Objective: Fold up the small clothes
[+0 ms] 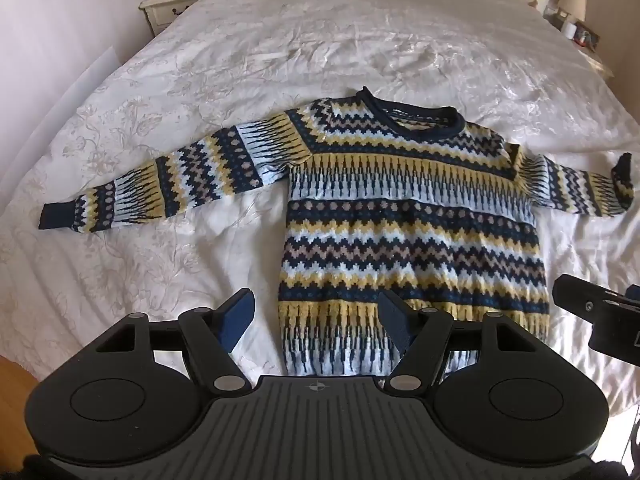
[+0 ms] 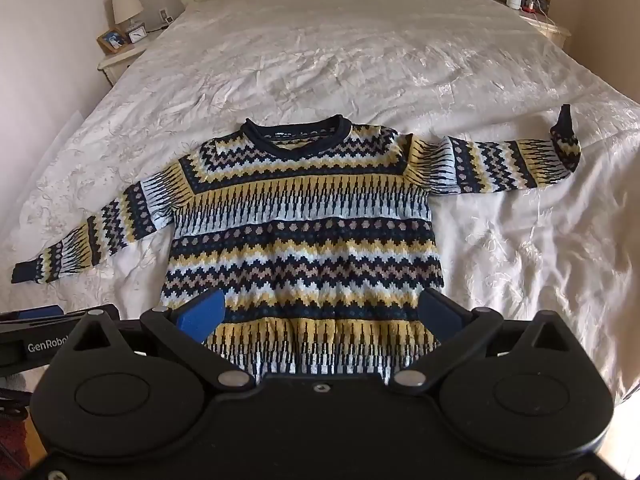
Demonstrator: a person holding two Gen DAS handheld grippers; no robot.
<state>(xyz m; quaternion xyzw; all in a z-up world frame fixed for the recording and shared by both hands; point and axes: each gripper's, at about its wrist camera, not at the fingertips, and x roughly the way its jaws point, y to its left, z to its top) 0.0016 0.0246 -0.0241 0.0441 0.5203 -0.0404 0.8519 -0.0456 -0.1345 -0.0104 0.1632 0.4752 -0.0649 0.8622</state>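
Patterned knit sweater spread flat on a white bedspread, no fold begun.

Both grippers hover above the hem at 6 o'clock, holding nothing: left gripper with jaws partly apart, right gripper spread wide. The collar points to 12 o'clock, so the body runs 6 to 12; sleeves stretch toward 9 and 3, the right cuff curled up. The next move likely calls for pinching a sleeve or side edge and carrying it across the body.

Your two wrist cameras look steeply down from close above the near hem; both share the whole sweater ahead.
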